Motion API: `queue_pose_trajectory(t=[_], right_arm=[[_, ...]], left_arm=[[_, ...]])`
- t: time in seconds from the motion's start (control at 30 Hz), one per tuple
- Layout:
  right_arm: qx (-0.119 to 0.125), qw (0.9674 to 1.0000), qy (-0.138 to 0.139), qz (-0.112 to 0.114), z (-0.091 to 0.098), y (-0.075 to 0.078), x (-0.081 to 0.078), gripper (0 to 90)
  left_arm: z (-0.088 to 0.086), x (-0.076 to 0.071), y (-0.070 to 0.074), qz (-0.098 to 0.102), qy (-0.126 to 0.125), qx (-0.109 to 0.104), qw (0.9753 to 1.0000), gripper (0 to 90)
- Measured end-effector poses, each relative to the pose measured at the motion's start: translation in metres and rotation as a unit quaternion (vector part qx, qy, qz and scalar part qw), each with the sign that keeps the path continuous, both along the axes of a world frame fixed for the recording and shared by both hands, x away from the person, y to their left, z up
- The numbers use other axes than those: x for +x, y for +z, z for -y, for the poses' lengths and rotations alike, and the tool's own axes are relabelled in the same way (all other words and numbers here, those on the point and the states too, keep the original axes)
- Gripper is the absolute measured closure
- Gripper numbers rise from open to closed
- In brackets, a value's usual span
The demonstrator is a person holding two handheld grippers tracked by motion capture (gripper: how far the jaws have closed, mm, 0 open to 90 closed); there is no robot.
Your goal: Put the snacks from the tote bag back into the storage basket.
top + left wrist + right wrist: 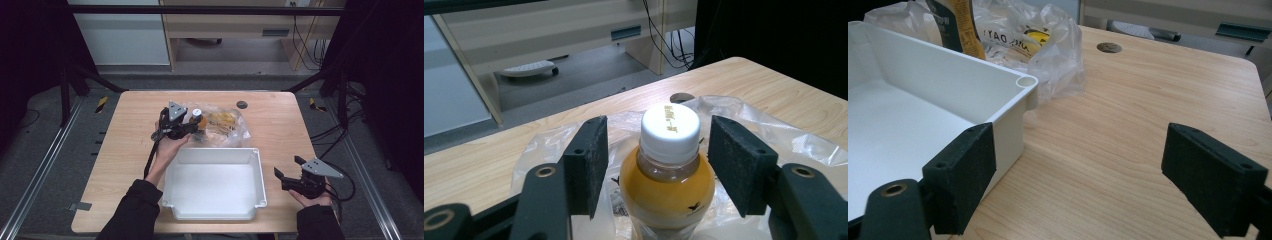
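- Straddling the bottle [667,185] with my left gripper [654,165], I have the jaws half-wide, one pad on each side of the neck, neither pad pressing on it yet.
- The bottle stands upright on the clear bag [774,145] at the far middle of the table [135,150], just behind the white bin [215,187]; it has a white cap [670,126] and orange juice inside.
- Risk one: the pads sit level with the cap and shoulder, where the bottle narrows, so a squeeze there could slip upward or tip it over.
- Risk two: the loose bag plastic lies close under the jaws, and I judge it could get pinched along with the bottle and dragged when I lift.
- Risk three: the bin's far wall is right beside the bottle, so a low carry might clip its rim.
- My left hand [167,147] reaches forward past the bin's left corner, gripper pointing roughly level toward the bottle.
- My right gripper [295,175] rests near the table's right edge beside the bin, jaws wide and empty, pointing toward the bin's corner.
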State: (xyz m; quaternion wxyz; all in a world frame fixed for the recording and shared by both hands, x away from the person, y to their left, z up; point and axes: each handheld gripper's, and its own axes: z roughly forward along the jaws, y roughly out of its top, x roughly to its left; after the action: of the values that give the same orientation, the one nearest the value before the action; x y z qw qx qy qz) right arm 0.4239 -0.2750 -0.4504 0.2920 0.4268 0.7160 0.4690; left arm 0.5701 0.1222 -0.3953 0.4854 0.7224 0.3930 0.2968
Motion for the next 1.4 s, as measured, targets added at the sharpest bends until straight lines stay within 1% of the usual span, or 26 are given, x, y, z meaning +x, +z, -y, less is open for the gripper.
queue_pose_trajectory(t=[0.13, 0.23, 0.3, 0.43, 0.67, 0.77, 0.83, 0.97, 1.07, 1.17, 1.23, 1.3, 1.4], right_arm=[[0.0, 1.0, 0.0, 0.0, 0.0, 0.0, 0.0, 14.4], [0.0, 1.0, 0.0, 0.0, 0.0, 0.0, 0.0, 14.3], [-0.001, 1.0, 0.0, 0.0, 0.0, 0.0, 0.0, 14.4], [0.0, 1.0, 0.0, -0.001, 0.0, 0.0, 0.0, 14.4], [-0.001, 1.0, 0.0, -0.001, 0.0, 0.0, 0.0, 14.4], [0.0, 1.0, 0.0, -0.001, 0.0, 0.0, 0.0, 14.4], [-0.001, 1.0, 0.0, -0.001, 0.0, 0.0, 0.0, 14.4], [-0.002, 1.0, 0.0, -0.002, 0.0, 0.0, 0.0, 14.4], [-0.002, 1.0, 0.0, -0.002, 0.0, 0.0, 0.001, 14.4], [-0.002, 1.0, 0.0, -0.002, 0.0, 0.0, 0.001, 14.5], [-0.001, 1.0, 0.0, -0.002, 0.0, 0.0, 0.0, 14.5], [-0.001, 1.0, 0.0, -0.002, 0.0, 0.0, 0.0, 14.5], [0.0, 1.0, -0.001, -0.002, 0.001, 0.0, 0.0, 14.5]], left_arm=[[0.002, 0.004, -0.005, -0.006, 0.001, 0.003, 1.0, 42.7], [0.004, 0.007, -0.008, -0.008, 0.001, 0.002, 1.0, 43.7], [0.005, 0.008, -0.01, -0.008, -0.001, -0.003, 1.0, 44.2], [0.007, 0.01, -0.012, -0.006, -0.006, -0.005, 1.0, 45.9], [0.011, 0.011, -0.014, 0.004, -0.013, -0.003, 0.9999, 52.6], [0.012, 0.012, -0.013, 0.006, -0.012, -0.007, 0.9999, 56.2], [0.012, 0.012, -0.013, 0.005, -0.01, -0.012, 0.9999, 57.6], [0.012, 0.013, -0.013, 0.003, -0.01, -0.014, 0.9998, 58.2], [0.013, 0.014, -0.011, -0.003, -0.009, -0.01, 0.9999, 58.5], [0.015, 0.014, -0.007, -0.01, -0.002, 0.003, 0.9999, 58.6], [0.016, 0.013, -0.006, -0.013, 0.003, 0.008, 0.9999, 58.7], [0.017, 0.013, -0.005, -0.013, 0.006, 0.009, 0.9999, 58.8], [0.015, 0.013, -0.003, -0.019, 0.005, 0.01, 0.9998, 58.8]])
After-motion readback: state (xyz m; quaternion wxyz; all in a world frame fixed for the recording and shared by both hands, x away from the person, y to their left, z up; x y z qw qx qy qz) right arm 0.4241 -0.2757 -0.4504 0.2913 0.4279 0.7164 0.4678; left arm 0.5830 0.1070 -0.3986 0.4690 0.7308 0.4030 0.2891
